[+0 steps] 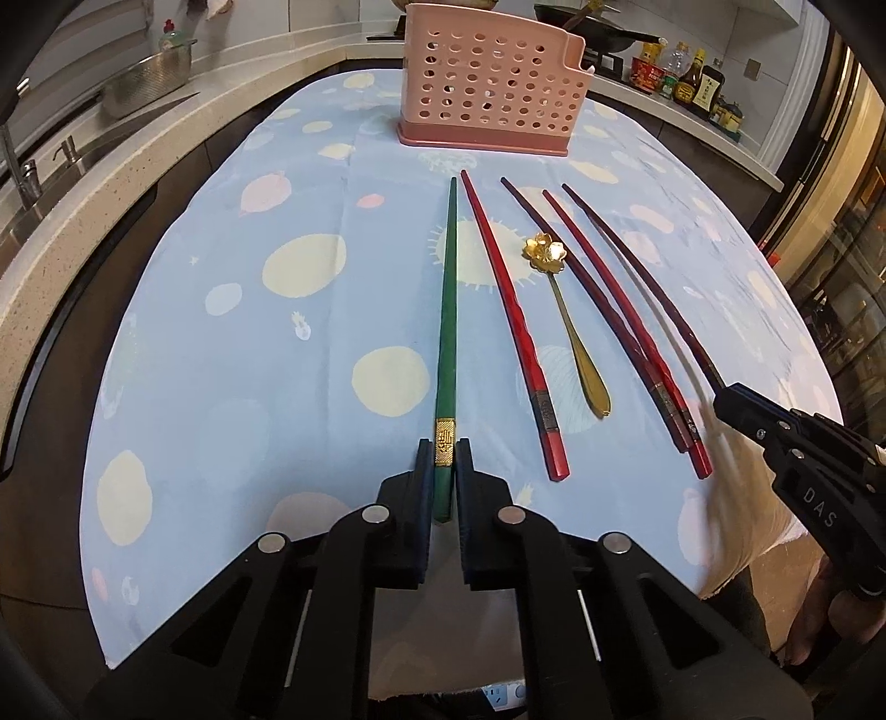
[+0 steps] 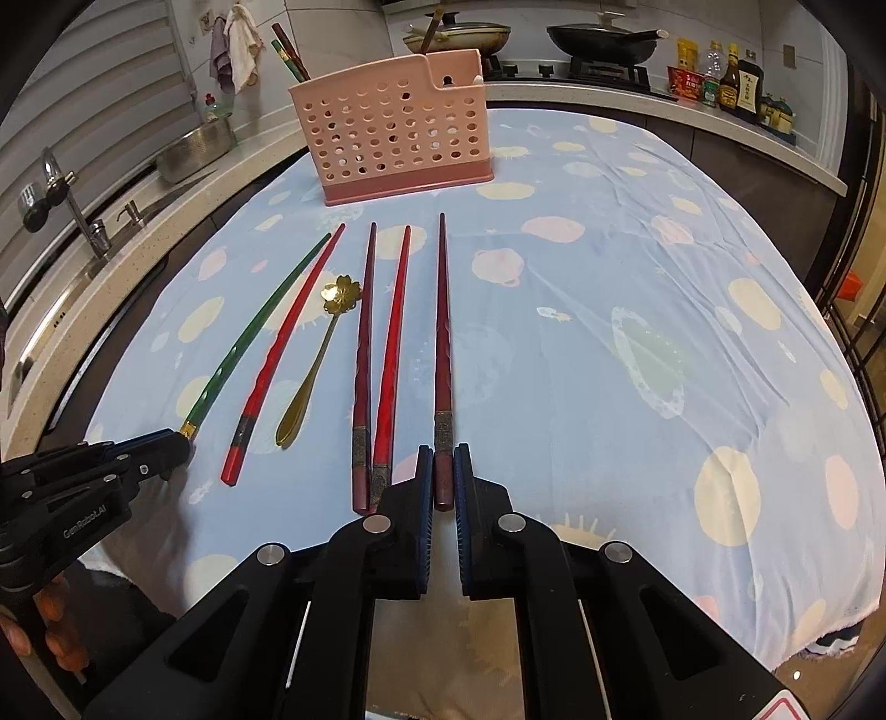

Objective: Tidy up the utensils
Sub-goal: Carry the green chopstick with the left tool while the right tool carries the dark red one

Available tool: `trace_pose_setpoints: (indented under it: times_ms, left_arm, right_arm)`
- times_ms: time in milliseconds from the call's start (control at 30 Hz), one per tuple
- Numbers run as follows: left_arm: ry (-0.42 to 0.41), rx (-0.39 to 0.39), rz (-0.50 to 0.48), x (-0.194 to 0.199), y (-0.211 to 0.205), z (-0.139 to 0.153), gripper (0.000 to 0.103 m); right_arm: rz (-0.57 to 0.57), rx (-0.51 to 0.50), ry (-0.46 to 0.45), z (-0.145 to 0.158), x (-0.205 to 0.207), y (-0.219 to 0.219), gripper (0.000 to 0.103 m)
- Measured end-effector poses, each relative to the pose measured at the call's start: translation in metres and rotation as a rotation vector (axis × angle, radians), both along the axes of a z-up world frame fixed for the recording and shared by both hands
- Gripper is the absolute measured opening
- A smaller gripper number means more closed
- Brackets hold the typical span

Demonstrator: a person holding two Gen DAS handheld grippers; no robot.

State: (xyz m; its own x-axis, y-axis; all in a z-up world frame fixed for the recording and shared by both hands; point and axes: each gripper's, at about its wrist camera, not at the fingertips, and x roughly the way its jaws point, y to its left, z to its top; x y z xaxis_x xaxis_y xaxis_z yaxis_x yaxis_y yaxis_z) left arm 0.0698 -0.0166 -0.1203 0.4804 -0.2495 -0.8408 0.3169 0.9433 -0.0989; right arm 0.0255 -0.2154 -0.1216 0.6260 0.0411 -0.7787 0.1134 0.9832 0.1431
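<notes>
My left gripper is shut on the thick end of a green chopstick, which also shows in the right wrist view. My right gripper is shut on the end of a dark red chopstick, which shows blurred in the left wrist view. Between them on the cloth lie a bright red chopstick, a gold flower-headed spoon and two crossed red chopsticks. A pink perforated utensil holder stands beyond; it holds chopsticks.
A light blue patterned cloth covers the table. A counter with sink, faucet and metal colander runs along the left. Pans on a stove and sauce bottles stand at the back right.
</notes>
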Motion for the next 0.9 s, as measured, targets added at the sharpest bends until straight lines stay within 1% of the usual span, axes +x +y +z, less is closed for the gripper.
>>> trace_pose_setpoints:
  times_ms: [200, 433, 667, 900]
  left_arm:
    - [-0.041, -0.034, 0.018, -0.006, 0.010, 0.030, 0.007]
    - [-0.122, -0.085, 0.025, -0.005, 0.020, 0.075, 0.007]
    - [-0.219, -0.117, 0.032, -0.001, 0.025, 0.117, 0.007]
    - [-0.286, -0.138, 0.044, 0.016, 0.024, 0.145, 0.007]
  right_arm:
    - [-0.007, 0.021, -0.055, 0.028, -0.012, -0.003, 0.007]
    - [-0.033, 0.045, -0.154, 0.073, -0.020, -0.013, 0.007]
    - [-0.051, 0.075, -0.256, 0.117, -0.015, -0.025, 0.007]
    - [-0.052, 0.066, -0.319, 0.142, -0.004, -0.029, 0.007]
